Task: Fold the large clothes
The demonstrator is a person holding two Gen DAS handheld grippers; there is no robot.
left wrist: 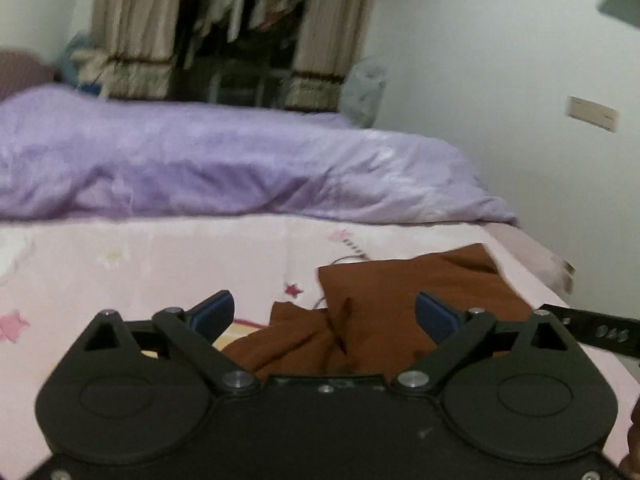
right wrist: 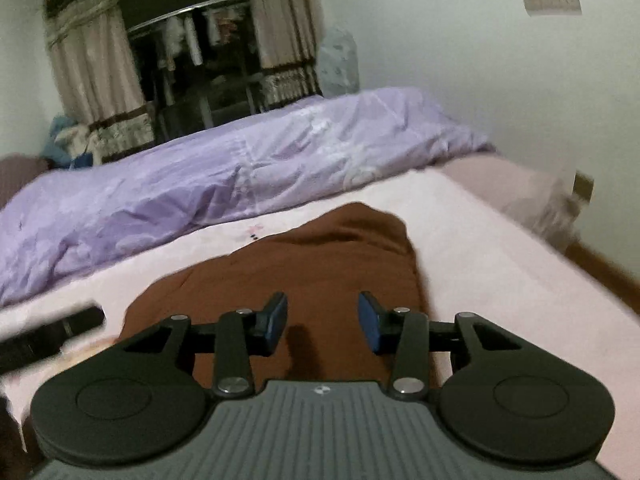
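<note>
A brown garment point(left wrist: 408, 300) lies rumpled on the pink bed sheet point(left wrist: 140, 264). In the left wrist view my left gripper point(left wrist: 324, 314) is open wide and empty, hovering above the garment's left part. In the right wrist view the same brown garment point(right wrist: 304, 264) stretches ahead, and my right gripper point(right wrist: 323, 320) is open and empty just above its near part. Each gripper shows as a dark bar at the edge of the other's view: the right one point(left wrist: 596, 334), the left one point(right wrist: 48, 338).
A purple quilt point(left wrist: 224, 164) is bunched across the bed behind the garment. Beyond it stand beige curtains point(left wrist: 132, 24) and a dark open wardrobe point(left wrist: 240, 40). A white wall point(left wrist: 500, 100) runs along the right; the bed's right edge point(right wrist: 560, 216) drops to a wooden floor.
</note>
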